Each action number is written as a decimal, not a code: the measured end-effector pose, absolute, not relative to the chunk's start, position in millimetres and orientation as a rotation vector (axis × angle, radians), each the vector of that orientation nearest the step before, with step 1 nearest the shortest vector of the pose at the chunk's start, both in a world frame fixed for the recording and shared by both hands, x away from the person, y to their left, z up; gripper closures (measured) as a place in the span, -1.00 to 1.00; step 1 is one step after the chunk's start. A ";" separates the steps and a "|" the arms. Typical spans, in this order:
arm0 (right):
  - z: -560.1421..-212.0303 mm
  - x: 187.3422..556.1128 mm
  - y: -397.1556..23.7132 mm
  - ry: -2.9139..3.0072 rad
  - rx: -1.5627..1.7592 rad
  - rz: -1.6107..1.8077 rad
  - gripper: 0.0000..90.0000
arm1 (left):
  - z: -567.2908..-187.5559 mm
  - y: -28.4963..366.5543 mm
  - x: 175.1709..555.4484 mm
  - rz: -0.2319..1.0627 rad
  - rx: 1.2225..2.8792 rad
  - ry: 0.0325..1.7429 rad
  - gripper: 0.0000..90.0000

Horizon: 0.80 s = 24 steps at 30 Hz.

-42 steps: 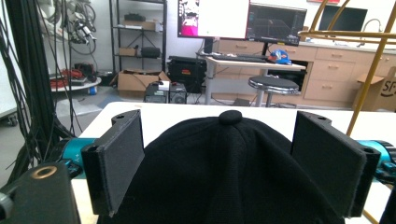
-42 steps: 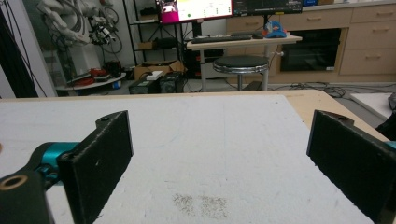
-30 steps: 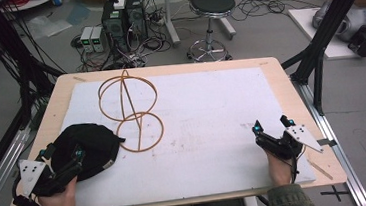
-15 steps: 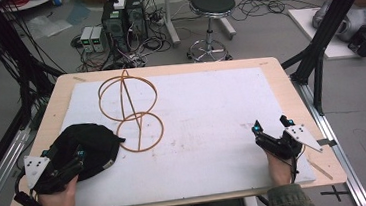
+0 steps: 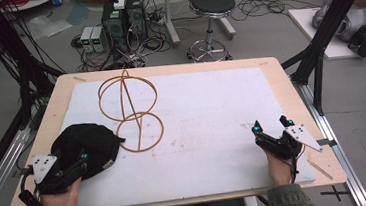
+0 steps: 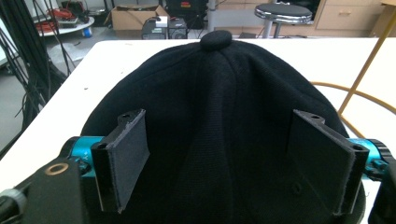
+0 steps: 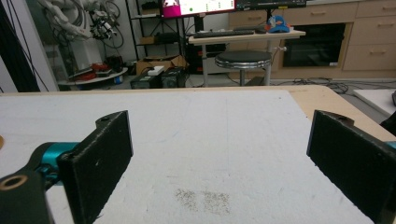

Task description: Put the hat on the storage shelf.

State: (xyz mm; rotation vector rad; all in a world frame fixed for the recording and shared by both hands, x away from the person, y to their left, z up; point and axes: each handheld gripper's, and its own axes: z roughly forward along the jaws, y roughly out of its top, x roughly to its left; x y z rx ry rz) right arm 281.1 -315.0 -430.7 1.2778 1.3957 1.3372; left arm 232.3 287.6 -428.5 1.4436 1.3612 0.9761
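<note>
A black knit cap (image 5: 94, 143) with a button on top lies on the white mat, near the table's left front. My left gripper (image 5: 77, 164) reaches into it from the near side. In the left gripper view its jaws straddle the cap (image 6: 219, 102), one pad (image 6: 126, 154) on each flank; they have just been closing a little, and the left gripper (image 6: 229, 168) still reads as open. An orange wire hoop stand (image 5: 130, 112) stands just right of the cap. My right gripper (image 5: 270, 123) rests open at the right front, with bare mat between its jaws (image 7: 219, 154).
The white mat (image 5: 211, 105) covers most of the wooden table (image 5: 298, 98). A hoop of the wire stand (image 6: 369, 60) rises close to the right of the left jaws. A stool (image 5: 211, 5), computer boxes and cables stand on the floor beyond the far edge.
</note>
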 end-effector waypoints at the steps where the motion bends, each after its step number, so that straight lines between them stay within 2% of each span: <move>1: -430.7 280.9 -314.7 1.396 1.282 1.341 -0.87 | -428.8 288.1 232.3 0.975 1.447 1.367 -0.50; 5: -430.9 281.5 -315.3 1.395 1.275 1.344 -0.87 | -431.3 289.9 233.4 0.957 1.460 1.380 -0.44; 17: -431.4 281.9 -314.2 1.409 1.279 1.347 -0.87 | -433.1 291.1 235.1 0.961 1.461 1.391 -0.41; 20: -431.5 282.4 -314.3 1.410 1.279 1.346 -0.87 | -433.0 291.0 234.7 0.970 1.459 1.396 -0.33; 24: -431.7 282.7 -314.4 1.413 1.278 1.344 -0.87 | -433.1 292.4 234.7 0.974 1.441 1.417 -0.12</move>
